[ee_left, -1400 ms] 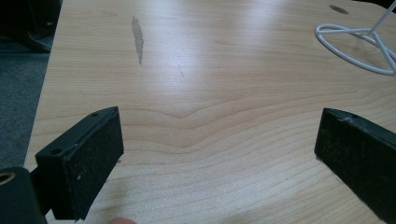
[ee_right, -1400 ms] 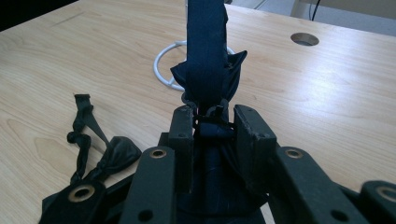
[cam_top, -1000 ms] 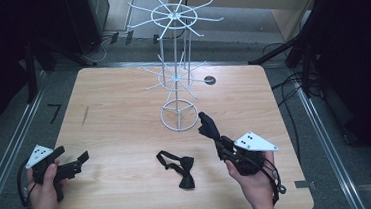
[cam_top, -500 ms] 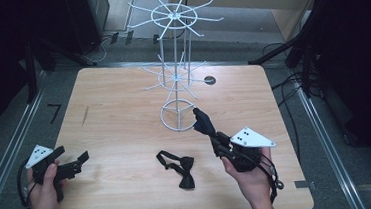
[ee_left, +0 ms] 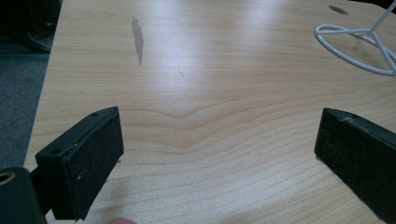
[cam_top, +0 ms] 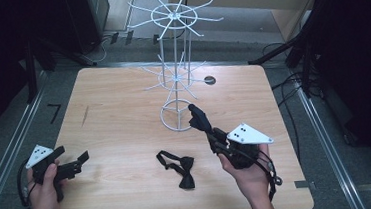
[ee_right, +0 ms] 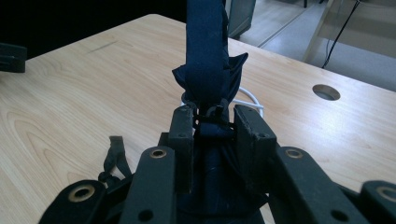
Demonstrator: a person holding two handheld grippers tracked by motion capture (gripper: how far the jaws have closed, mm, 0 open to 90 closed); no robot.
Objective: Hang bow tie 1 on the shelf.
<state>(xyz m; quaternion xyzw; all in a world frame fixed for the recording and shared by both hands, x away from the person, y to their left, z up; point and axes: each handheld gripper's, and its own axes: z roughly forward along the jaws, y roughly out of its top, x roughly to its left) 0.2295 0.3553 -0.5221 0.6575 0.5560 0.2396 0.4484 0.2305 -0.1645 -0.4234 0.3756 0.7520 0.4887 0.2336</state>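
Pale wood fills the high view: the table (cam_top: 125, 124) carries a white wire display stand (cam_top: 176, 75) at its far middle and one black bow tie (cam_top: 178, 166) lying flat near my edge. My right gripper (cam_top: 197, 114) is clenched on a second, dark blue bow tie (cam_top: 199, 117), which stands up from the jaws just beside the stand's base ring. Against the frames from a second back, this gripper has come up and in a little toward the stand, so I judge the carry is under way and a hang on one of the wire arms is the step ahead; the tie is off the table now, and the spokes are well above it. My left gripper (cam_top: 75, 166) sits near the left edge, where it was before, well apart from both ties.

In the left gripper view the two jaws stand wide, released, with bare wood between them and the stand's base ring (ee_left: 355, 44) far off at upper right.

In the right gripper view the pads (ee_right: 183, 135) press on the dark blue bow tie (ee_right: 205, 51) at its knot, the cloth rising upright above them, and the black bow tie (ee_right: 114, 156) trails on the wood at lower left
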